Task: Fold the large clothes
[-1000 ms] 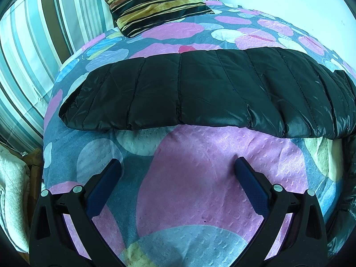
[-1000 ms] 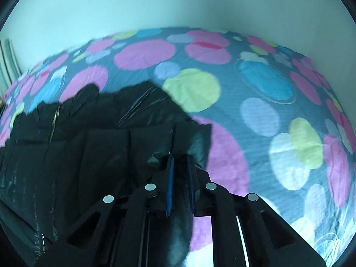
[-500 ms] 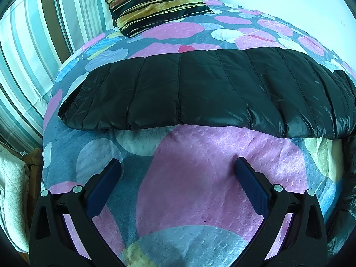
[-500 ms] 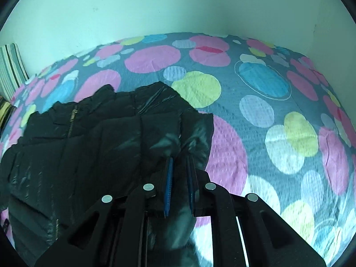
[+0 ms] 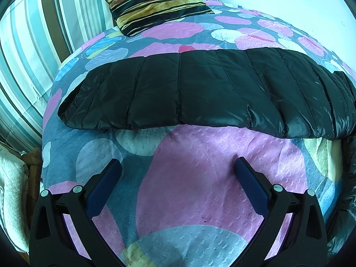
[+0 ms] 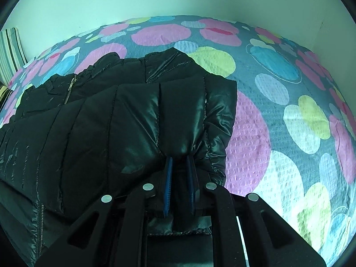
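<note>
My left gripper (image 5: 176, 171) hangs wide open and empty over the spotted bedspread (image 5: 200, 189), the black puffer jacket (image 5: 200, 89) lying crosswise just ahead of it, while my right gripper (image 6: 179, 166), the nearer one, is clamped on the jacket's sleeve end (image 6: 189, 122).

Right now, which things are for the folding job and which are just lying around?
For the job:
- black puffy jacket
- right claw, shut on the jacket's edge
- left claw, open over the bedspread

Just lying around:
- striped pillow
- spotty bedspread
- striped bedding
</note>
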